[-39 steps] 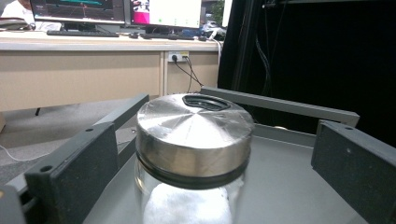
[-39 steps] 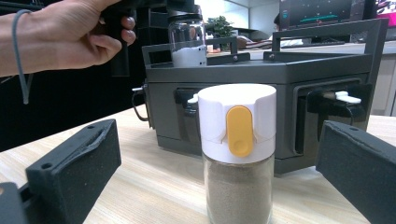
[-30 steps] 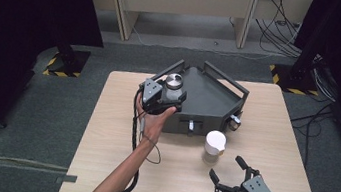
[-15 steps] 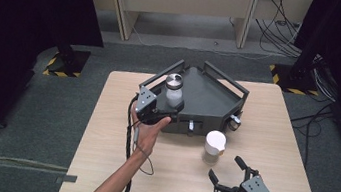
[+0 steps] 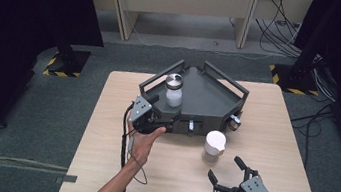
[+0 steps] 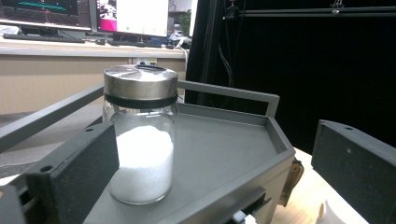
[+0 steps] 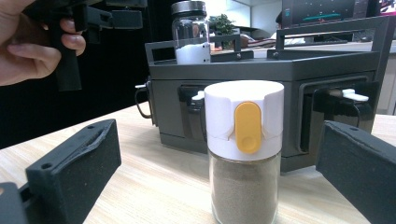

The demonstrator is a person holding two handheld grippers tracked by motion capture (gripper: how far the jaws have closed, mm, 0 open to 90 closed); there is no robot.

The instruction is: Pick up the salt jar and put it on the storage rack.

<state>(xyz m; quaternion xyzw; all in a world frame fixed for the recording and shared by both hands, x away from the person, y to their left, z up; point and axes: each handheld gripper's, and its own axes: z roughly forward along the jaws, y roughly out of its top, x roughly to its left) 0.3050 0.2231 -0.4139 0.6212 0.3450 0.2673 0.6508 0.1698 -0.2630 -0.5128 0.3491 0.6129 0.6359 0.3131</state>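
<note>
Now, left to right:
My left gripper (image 5: 167,124): jaws spread wide, gripping nothing, at the tray's near-left edge, just short of the jar.
Clear glass jar with a brushed-metal lid (image 6: 140,140): round, half full of white grains, upright on the tray's smooth floor.
Dark grey five-sided metal tray (image 5: 208,99): raised bar rails along the rim, floor bare right of the jar.
White-capped glass shaker with a yellow tab (image 7: 244,149): tan powder inside, standing on the pale wood table (image 5: 115,118) before the tray.
My right gripper (image 5: 228,171): released, jaws apart, shaker just ahead between them, untouched.
</note>
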